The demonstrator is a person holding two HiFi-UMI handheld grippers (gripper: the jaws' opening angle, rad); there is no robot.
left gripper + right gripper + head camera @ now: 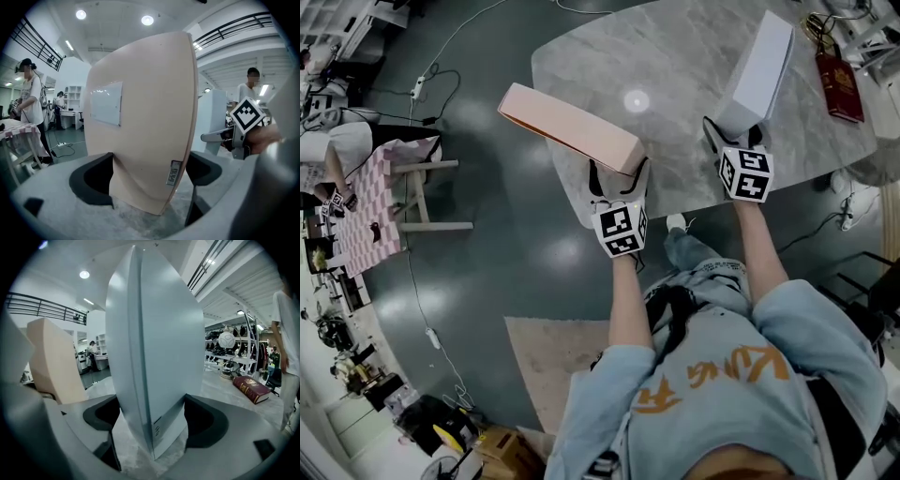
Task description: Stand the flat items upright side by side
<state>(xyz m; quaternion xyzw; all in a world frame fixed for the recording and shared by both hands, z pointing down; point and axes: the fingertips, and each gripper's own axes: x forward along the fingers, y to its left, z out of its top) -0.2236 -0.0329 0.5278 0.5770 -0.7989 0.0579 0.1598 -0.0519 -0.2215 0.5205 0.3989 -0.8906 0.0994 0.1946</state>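
Evidently | left claw [149,165] clenched the pink box [145,108] by its lower end, on edge over the marble counter [675,56] | right claw [151,420] likewise clenched the white box [159,348], upright, apart | probably to seat both side by side

Peach-pink box [572,127]; white box [764,66]; grey marbled table [684,66]; dark red book [839,86]

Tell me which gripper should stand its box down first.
Right, probably. The right gripper holds the white box well in over the marble table. The left gripper holds the pink box right at the table's near edge, with less surface under it.
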